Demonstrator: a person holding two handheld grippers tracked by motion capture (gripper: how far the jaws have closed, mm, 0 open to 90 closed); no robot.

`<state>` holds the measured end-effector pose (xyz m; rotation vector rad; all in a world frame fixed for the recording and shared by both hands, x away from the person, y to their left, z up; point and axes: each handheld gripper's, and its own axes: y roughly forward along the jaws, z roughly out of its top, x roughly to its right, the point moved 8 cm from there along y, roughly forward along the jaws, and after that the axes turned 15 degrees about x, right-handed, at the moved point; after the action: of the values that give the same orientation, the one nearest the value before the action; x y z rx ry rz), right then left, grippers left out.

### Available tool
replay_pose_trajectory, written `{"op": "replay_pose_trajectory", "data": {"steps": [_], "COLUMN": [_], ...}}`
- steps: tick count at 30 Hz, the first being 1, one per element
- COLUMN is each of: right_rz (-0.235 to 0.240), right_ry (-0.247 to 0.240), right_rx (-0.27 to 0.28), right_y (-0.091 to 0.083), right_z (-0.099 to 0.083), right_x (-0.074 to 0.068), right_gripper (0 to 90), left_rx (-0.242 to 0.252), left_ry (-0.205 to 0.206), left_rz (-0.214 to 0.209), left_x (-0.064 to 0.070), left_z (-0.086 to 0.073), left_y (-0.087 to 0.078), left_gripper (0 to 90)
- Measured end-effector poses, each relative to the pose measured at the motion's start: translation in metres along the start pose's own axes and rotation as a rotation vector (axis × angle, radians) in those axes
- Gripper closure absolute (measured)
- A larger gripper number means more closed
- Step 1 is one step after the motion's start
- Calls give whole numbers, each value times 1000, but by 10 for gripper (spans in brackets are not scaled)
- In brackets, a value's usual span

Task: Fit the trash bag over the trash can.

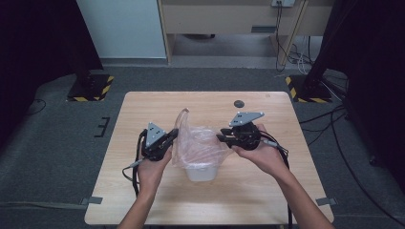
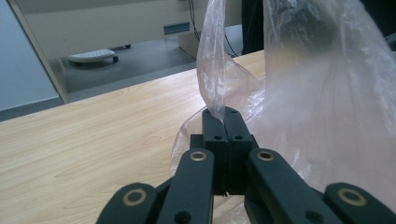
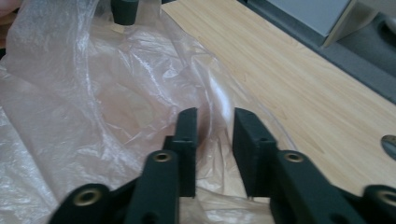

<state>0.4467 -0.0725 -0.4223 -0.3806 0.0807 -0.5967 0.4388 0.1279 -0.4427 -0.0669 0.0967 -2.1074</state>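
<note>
A thin clear plastic bag (image 1: 198,144) lies draped over a small white bin (image 1: 201,171) at the middle of the wooden table (image 1: 143,200). My left gripper (image 1: 173,135) is at the bag's left side, shut on a pinched strip of the film (image 2: 215,79) that rises from between its closed jaws. My right gripper (image 1: 223,138) is at the bag's right edge with its jaws apart. The bag's film (image 3: 107,102) lies just ahead of and under its fingertips (image 3: 189,122), and none of it is clamped.
A small dark round disc (image 1: 239,103) lies on the table near the far edge. Cables trail from both grippers along the person's forearms. Black stands with yellow-striped bases (image 1: 90,88) flank the table on the grey floor.
</note>
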Motion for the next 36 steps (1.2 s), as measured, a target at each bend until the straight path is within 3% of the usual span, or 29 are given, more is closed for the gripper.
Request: {"op": "replay_pose_trajectory", "data": {"steps": [3,5,8,12,28,31,36], "right_rz": [7,-4,-24,-39,-51,-57,-76], "right_ry": [-3,0,8,34,70,80,73], "right_rx": [-4,-8,-14,-7,-31,-33,13], "right_y": [1,1,4,6,11,11,6], "right_z": [-3,-4,-8,-10,-20,-21,-16], "right_x": [-1,0,2,4,7,8,10], "right_gripper": [881,891,895,894,889,849,686], "left_rx": [-6,-7,-12,-22,-62,-60,-39], "left_ry": [0,-11,-34,-33,-61,-68,-69], "left_rz": [0,5,15,20,18,17,15], "left_x": [1,1,0,0,-1,-1,-1], "left_z": [-3,-5,-11,-18,-40,-41,-37], "left_y": [2,4,6,9,20,21,19], "left_gripper": [900,900,899,893,883,883,883]}}
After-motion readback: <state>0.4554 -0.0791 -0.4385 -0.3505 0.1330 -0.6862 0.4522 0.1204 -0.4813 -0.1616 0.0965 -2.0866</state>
